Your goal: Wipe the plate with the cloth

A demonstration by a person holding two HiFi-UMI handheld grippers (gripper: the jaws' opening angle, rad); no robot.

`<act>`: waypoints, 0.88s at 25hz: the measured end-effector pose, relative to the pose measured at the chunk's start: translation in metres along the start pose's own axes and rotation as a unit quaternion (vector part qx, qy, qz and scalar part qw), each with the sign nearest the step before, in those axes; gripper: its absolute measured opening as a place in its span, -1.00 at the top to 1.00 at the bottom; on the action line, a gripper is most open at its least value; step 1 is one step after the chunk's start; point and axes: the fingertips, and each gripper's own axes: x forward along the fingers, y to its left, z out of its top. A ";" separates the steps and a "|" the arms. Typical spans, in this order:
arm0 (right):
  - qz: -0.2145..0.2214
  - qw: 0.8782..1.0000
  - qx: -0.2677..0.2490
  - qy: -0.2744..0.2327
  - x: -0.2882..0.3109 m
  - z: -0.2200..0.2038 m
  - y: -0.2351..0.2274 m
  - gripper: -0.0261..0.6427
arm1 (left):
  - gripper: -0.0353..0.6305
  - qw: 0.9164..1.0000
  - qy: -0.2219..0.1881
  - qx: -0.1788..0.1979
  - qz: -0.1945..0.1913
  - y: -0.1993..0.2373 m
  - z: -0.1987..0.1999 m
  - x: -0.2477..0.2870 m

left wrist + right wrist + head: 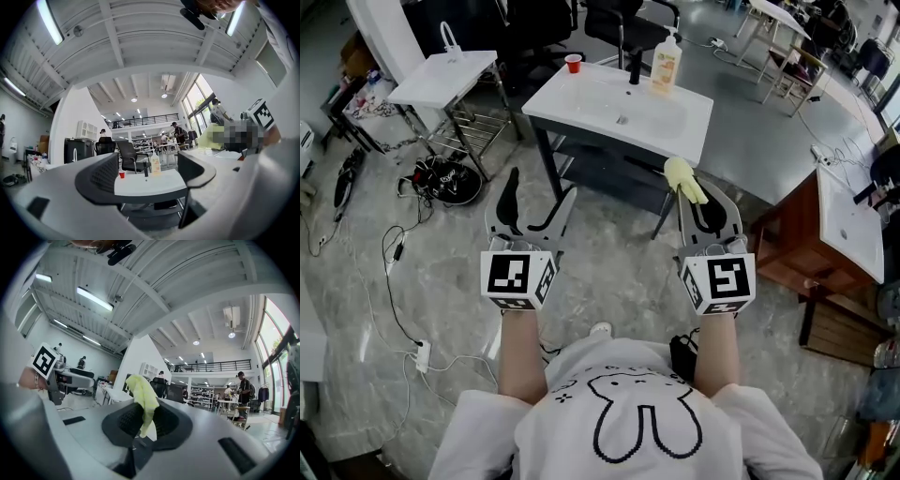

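My right gripper point(701, 194) is shut on a yellow cloth point(685, 179), which sticks out past its fingertips; in the right gripper view the cloth point(143, 397) hangs pinched between the dark pads. My left gripper point(539, 192) stands open with nothing between its jaws, and the left gripper view point(147, 164) shows the same. Both are held level over the floor, short of a white sink table point(572, 98). On that table stand a soap bottle point(665, 64) and a small red cup point(573, 63). No plate shows in any view.
A second white sink unit point(441, 80) stands at the left and a wooden cabinet with a basin point(839, 225) at the right. Cables and a power strip point(420, 354) lie on the floor at the left. Office chairs point(623, 23) stand behind the table.
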 end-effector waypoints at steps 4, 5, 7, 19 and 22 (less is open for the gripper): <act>-0.012 1.000 -0.003 0.006 0.043 -0.002 0.003 0.78 | -0.27 1.000 -0.003 0.000 -0.004 0.037 -0.005 0.032; -0.014 1.000 -0.003 0.008 0.051 -0.004 0.003 0.78 | -0.27 1.000 -0.002 0.000 -0.005 0.044 -0.008 0.038; -0.016 1.000 -0.004 0.013 0.064 -0.007 0.004 0.78 | -0.27 1.000 0.002 -0.004 -0.006 0.055 -0.014 0.049; -0.006 0.999 -0.003 0.036 0.147 -0.043 -0.018 0.78 | -0.27 0.999 0.030 -0.021 0.005 0.095 -0.058 0.118; 0.002 0.999 -0.001 0.037 0.179 -0.057 -0.026 0.78 | -0.27 0.999 0.033 -0.023 0.012 0.109 -0.070 0.144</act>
